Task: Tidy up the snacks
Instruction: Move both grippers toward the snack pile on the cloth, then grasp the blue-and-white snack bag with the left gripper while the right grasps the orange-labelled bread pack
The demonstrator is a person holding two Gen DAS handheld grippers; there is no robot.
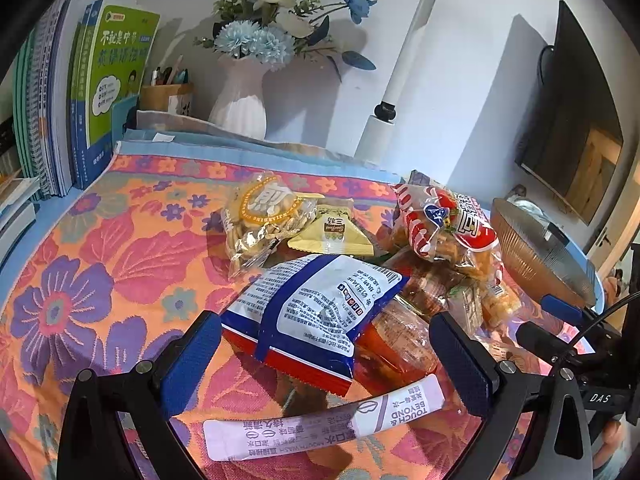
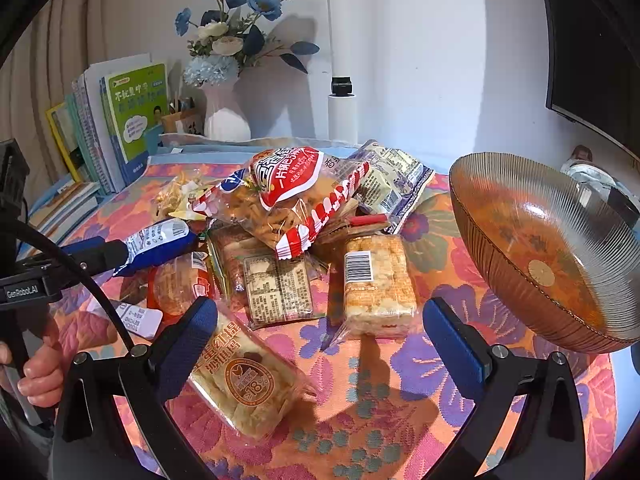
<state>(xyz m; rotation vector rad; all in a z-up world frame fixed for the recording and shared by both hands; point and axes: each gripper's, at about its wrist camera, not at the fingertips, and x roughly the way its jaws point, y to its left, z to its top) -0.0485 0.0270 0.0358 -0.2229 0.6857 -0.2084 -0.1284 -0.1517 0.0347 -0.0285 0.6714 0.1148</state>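
Where the view begins, nearest the lenses:
Left gripper (image 1: 326,364): fingers spread wide, pinching nothing; the blue-and-white packet (image 1: 316,312) lies between them, apparently untouched, though the fisheye makes contact hard to judge.
Mouthwash sachet (image 1: 324,420): flat on the floral cloth (image 1: 100,272), just in front of that packet.
Right gripper (image 2: 320,344): fingers likewise spread and bare, over open cloth.
Cake pack marked 18% (image 2: 248,384): touching or just beside the right gripper's left-side finger.
Barcoded rice cake pack (image 2: 376,280): lying beyond the right fingers, beside a pack showing its printed back (image 2: 280,284).
Red-and-white snack bag (image 2: 292,196): atop the heap in the middle of the cloth.
Ribbed glass bowl (image 2: 520,264): tilted, to the right of the heap.
Hand (image 2: 36,372): gripping the left tool's handle.
Backdrop: white vase of blue flowers (image 1: 240,100) and upright books (image 1: 112,80) against the wall.
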